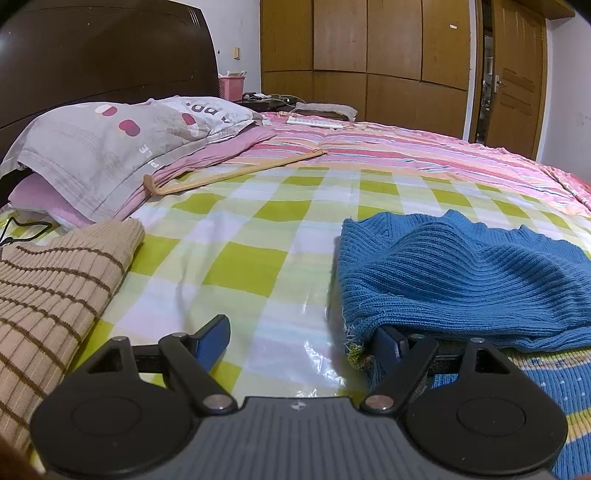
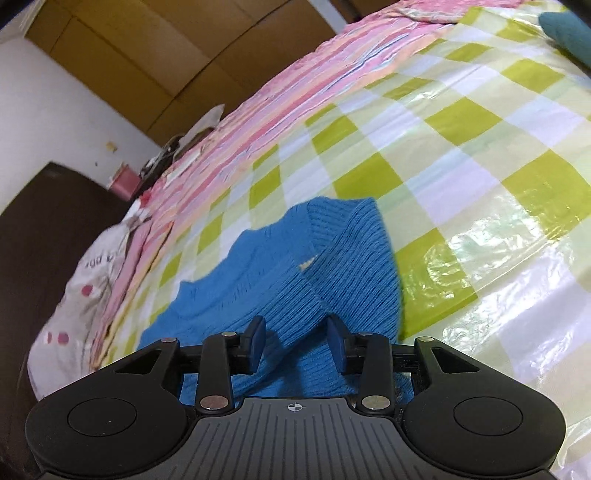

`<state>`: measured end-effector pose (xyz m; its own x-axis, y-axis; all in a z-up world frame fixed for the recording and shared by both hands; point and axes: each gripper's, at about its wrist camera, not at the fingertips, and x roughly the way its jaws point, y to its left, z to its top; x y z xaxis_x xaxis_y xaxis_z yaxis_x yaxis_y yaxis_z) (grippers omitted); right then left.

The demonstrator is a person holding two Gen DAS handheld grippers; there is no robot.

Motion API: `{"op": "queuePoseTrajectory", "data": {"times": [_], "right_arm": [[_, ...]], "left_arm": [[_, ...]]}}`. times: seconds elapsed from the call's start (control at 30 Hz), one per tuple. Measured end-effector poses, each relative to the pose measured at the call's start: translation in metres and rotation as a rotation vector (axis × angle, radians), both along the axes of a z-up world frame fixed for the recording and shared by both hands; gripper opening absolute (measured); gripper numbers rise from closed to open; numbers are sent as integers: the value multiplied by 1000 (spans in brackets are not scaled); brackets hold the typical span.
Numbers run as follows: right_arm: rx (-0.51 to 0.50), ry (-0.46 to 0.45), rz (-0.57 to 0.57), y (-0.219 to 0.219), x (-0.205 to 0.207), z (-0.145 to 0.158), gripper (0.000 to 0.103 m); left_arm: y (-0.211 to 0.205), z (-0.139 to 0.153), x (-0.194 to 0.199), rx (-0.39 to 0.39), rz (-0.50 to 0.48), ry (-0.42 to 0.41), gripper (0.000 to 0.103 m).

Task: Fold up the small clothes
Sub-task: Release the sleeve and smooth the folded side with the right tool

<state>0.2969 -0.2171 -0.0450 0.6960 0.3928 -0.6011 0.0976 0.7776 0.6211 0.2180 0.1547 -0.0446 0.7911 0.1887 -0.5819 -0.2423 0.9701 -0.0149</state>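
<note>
A blue ribbed knit sweater (image 1: 458,280) lies bunched on the green-and-white checked plastic sheet (image 1: 243,236) at the right of the left wrist view. My left gripper (image 1: 299,336) is open wide and empty; its right finger is tucked under the sweater's near edge. In the right wrist view the same blue sweater (image 2: 295,269) lies just ahead, and my right gripper (image 2: 295,332) is open over its near part, with knit between the fingers but not pinched. A beige sweater with brown stripes (image 1: 51,288) lies at the left.
Grey and pink pillows (image 1: 110,147) lie against the dark headboard (image 1: 92,55) at the back left. A thin wooden stick (image 1: 236,170) lies on the pink striped bedspread (image 1: 406,147). Wooden wardrobes (image 1: 369,55) stand behind. A teal cloth (image 2: 569,33) shows at the far right.
</note>
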Motion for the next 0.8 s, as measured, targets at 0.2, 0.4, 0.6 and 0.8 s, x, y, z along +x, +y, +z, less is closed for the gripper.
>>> {"op": "queuePoseTrajectory", "data": {"times": [0.2, 0.4, 0.6, 0.8], "right_arm": [[26, 12, -21, 0, 9, -4, 33], [57, -26, -25, -2, 8, 12, 9], [31, -116, -16, -14, -19, 33, 9], [-136, -4, -6, -11, -23, 5, 9]], "left_arm": [[0, 0, 0, 2, 0, -1, 85], [-1, 2, -2, -4, -2, -23, 85], [-3, 7, -6, -17, -24, -71, 85], [-8, 2, -1, 20, -24, -19, 85]]}}
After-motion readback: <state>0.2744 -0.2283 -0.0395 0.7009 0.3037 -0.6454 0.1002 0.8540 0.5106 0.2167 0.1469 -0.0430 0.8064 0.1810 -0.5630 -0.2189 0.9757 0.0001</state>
